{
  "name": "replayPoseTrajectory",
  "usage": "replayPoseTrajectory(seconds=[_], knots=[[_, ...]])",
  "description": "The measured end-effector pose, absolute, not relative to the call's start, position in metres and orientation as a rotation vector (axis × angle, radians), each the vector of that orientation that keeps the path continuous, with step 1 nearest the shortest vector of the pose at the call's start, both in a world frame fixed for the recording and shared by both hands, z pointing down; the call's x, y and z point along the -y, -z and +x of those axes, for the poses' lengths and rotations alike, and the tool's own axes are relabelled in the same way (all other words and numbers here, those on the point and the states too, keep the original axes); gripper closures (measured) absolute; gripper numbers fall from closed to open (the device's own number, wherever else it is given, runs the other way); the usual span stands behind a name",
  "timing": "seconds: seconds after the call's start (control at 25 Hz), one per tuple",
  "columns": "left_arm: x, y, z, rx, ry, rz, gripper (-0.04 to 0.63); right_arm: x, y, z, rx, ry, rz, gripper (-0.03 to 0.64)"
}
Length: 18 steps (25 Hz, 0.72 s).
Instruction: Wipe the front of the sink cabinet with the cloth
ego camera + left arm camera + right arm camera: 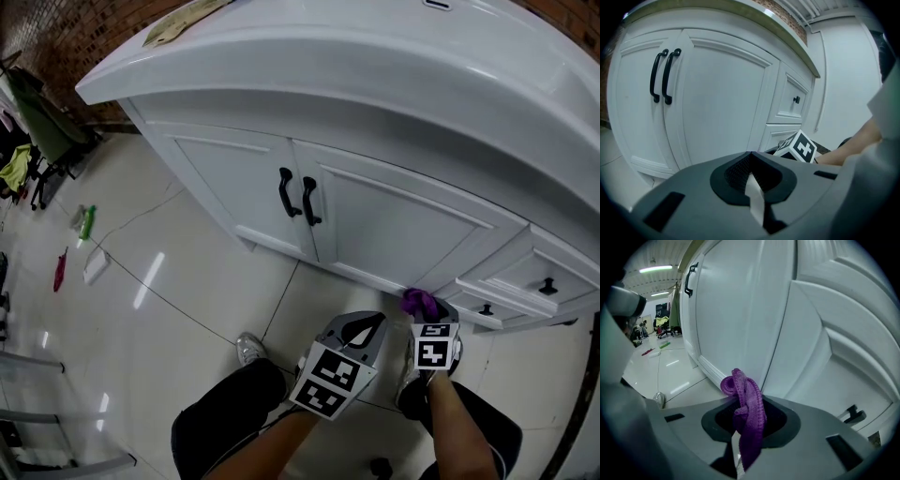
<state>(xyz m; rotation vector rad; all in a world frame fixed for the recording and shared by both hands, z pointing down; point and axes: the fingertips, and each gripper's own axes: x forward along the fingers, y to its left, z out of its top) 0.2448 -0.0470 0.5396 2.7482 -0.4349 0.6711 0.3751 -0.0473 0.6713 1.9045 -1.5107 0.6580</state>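
Right gripper [749,425]: jaws clamped on one purple cloth [743,390]. The bunched end sticks out ahead of the jaws, at the bottom rail of the white sink cabinet [375,216]; cannot tell whether it touches.

Left gripper [750,174]: jaws closed together, nothing between them. It is held just left of the right gripper, short of the cabinet.

Ahead and up-left of both grippers: two black door handles [298,199].

Right of the right gripper: two drawers, each with one black knob [548,286].

Far left on the floor [187,281]: one green bottle [87,222] and one red item [60,269].

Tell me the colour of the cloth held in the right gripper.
Purple. The cloth shows best in the right gripper view.
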Motion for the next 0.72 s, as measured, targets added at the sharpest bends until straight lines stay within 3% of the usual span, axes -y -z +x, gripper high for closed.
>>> replayPoseTrajectory(seconds=[0.48, 0.72], knots=[[0.057, -0.562, 0.227, 0.482, -0.775, 2.706, 0.591, 0.066, -0.721, 0.354, 1.538, -0.96, 1.945, 0.52], [0.053, -0.556, 0.218, 0.492, -0.79, 2.708, 0.591, 0.076, -0.702, 0.349, 1.59, -1.005, 2.029, 0.52]])
